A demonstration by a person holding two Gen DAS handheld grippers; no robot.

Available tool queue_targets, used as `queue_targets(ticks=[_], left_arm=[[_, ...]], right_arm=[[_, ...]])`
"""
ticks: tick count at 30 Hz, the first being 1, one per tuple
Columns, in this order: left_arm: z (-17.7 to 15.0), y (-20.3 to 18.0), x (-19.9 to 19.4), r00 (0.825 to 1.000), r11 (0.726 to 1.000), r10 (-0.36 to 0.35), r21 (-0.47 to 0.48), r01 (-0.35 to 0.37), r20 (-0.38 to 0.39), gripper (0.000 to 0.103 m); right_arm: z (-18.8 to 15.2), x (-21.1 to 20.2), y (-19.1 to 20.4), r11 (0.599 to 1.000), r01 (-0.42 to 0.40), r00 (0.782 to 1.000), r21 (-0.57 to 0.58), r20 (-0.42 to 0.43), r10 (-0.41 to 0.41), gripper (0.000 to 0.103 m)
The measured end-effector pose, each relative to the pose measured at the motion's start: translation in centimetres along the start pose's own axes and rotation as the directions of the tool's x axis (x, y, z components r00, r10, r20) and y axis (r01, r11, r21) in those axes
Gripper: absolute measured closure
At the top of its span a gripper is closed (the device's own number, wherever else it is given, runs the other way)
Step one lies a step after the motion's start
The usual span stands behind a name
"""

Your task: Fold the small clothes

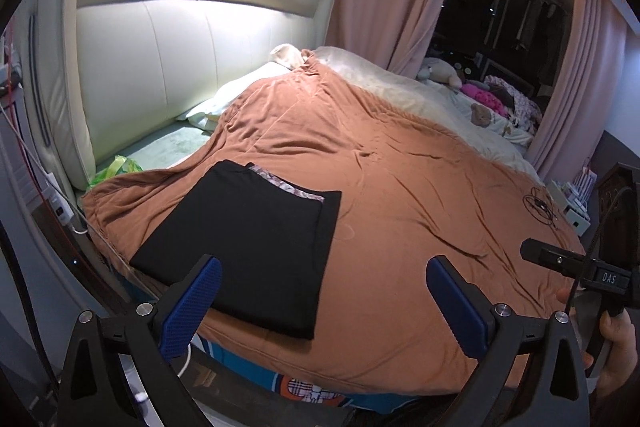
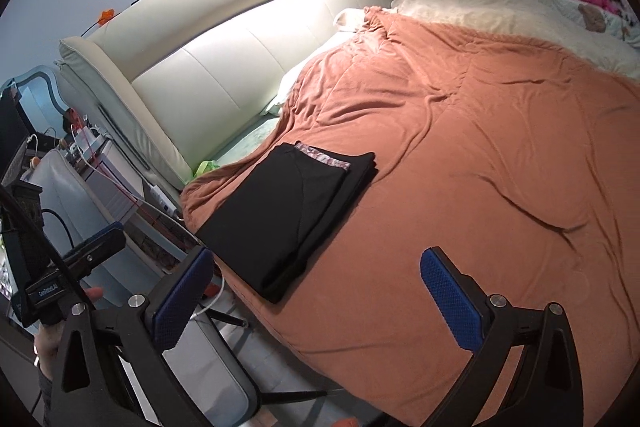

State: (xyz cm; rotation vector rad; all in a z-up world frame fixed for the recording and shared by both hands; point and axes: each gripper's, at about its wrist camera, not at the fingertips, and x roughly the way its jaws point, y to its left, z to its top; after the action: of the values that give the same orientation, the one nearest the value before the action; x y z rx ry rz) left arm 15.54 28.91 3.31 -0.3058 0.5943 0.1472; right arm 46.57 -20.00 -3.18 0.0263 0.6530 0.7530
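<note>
Left gripper (image 1: 322,291) and right gripper (image 2: 316,293): both spread wide, holding nothing, above the bed's near edge.
Folded black garment (image 1: 248,247) flat on orange blanket (image 1: 400,167), at 11 o'clock from left gripper, 10 o'clock from right; long axis toward 1 o'clock; nearer left.
</note>
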Motion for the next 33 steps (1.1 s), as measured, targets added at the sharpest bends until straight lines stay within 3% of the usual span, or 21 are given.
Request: queue_targets(ticks=[18,24,33], left_arm=[[-8.4,-9.4,-9.8,0.990,0.991,-0.074,0.117,0.060,0.122,0.000],[-11.6,-11.8,-12.7,0.980,0.986,-0.091,0.152,0.064,0.178,0.000],[-14.9,-13.2,-14.4,0.980,0.984,-0.093,0.164,0.064,0.178,0.000]], right_arm=[[-13.0,-16.8,0.7,0.984,0.145,0.978,-0.108,0.166,-0.126,0.000],[-16.4,-19.9,0.3,0.983,0.172,0.967,-0.065,0.199,-0.157,0.000],[-21.6,-23.0,1.5,0.971,0.232,0.949,-0.059,0.235,-0.212,0.000]])
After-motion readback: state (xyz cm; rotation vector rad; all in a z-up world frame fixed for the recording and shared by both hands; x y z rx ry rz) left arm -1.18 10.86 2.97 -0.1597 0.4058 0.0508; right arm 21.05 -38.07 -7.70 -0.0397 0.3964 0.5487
